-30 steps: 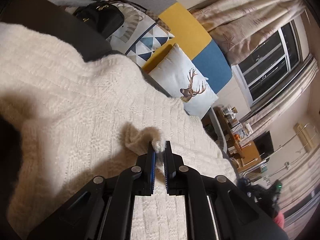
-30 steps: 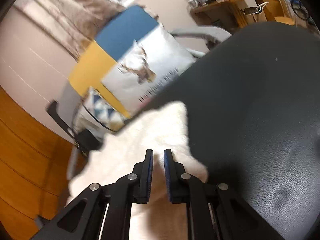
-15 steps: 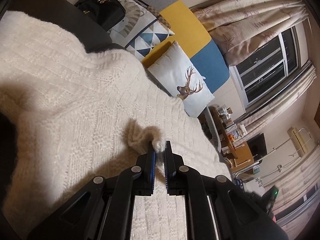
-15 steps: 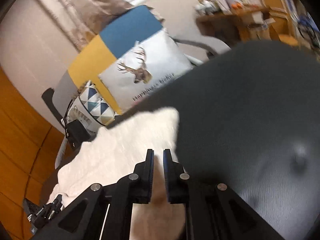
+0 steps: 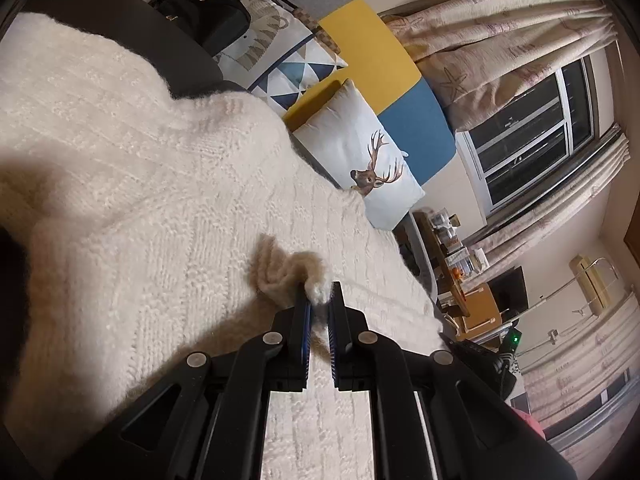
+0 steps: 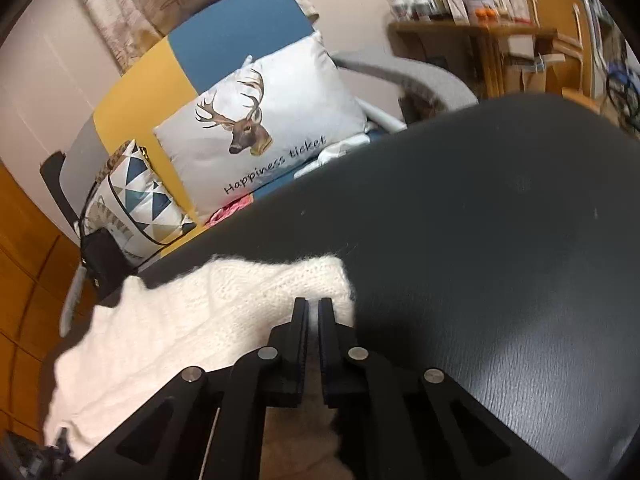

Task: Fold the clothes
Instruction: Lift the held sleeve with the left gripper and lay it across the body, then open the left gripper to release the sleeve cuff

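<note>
The cream sweater [image 5: 152, 208] lay across the dark table [image 6: 500, 240]. The left gripper [image 5: 319, 300] stayed pinched on a sweater tuft. The right gripper [image 6: 314, 312] had slid toward twelve o'clock, jaws now closed over the sweater's edge.

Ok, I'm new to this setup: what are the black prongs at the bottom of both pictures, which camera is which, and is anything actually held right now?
Those prongs are two-finger grippers, one in each of a person's hands; no robot arm. Each picture comes from a fisheye camera on a gripper, looking along its fingers.

Left view: the left gripper is shut on a pinched-up tuft of the white knit sweater, which is spread out flat.

Right view: the right gripper has closed at the sweater's edge, on the dark table. Whether cloth is pinched between its fingers I cannot tell.

Behind stand a sofa, a deer pillow and a black bag.
</note>
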`<action>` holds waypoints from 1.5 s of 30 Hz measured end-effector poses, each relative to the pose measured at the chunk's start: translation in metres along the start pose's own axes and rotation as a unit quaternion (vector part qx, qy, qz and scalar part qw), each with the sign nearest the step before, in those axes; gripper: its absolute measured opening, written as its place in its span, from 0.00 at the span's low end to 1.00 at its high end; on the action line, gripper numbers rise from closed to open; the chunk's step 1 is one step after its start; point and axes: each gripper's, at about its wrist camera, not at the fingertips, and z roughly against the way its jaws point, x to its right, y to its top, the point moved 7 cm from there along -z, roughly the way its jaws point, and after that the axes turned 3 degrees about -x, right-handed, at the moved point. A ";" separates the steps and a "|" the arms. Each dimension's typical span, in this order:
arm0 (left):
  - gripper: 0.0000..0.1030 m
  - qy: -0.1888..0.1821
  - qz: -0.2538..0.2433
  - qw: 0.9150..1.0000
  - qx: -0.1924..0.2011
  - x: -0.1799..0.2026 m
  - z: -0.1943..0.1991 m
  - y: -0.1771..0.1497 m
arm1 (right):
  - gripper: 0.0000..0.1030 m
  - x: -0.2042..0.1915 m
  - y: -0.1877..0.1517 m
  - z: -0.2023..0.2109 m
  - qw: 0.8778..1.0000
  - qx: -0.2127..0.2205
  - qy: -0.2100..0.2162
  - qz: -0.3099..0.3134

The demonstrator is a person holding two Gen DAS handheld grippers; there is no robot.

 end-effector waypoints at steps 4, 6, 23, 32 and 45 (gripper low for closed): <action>0.08 -0.003 0.001 1.000 -0.001 0.000 -0.001 0.000 | 0.03 0.002 0.003 0.006 1.000 0.000 0.014 -0.006; 0.08 -0.003 0.001 1.000 -0.001 0.000 -0.001 0.000 | 0.08 0.003 0.004 0.019 0.999 0.001 0.029 -0.020; 0.08 -0.007 0.005 1.000 0.001 0.000 -0.001 0.000 | 0.04 -0.004 -0.079 0.058 0.997 -0.036 -0.021 0.060; 0.08 -0.006 0.003 1.000 0.000 -0.001 -0.001 0.000 | 0.06 0.010 -0.065 0.059 0.998 -0.039 -0.025 0.032; 0.08 -0.003 0.001 1.000 -0.002 -0.001 -0.002 -0.001 | 0.08 -0.034 -0.051 0.034 0.990 -0.032 -0.047 0.129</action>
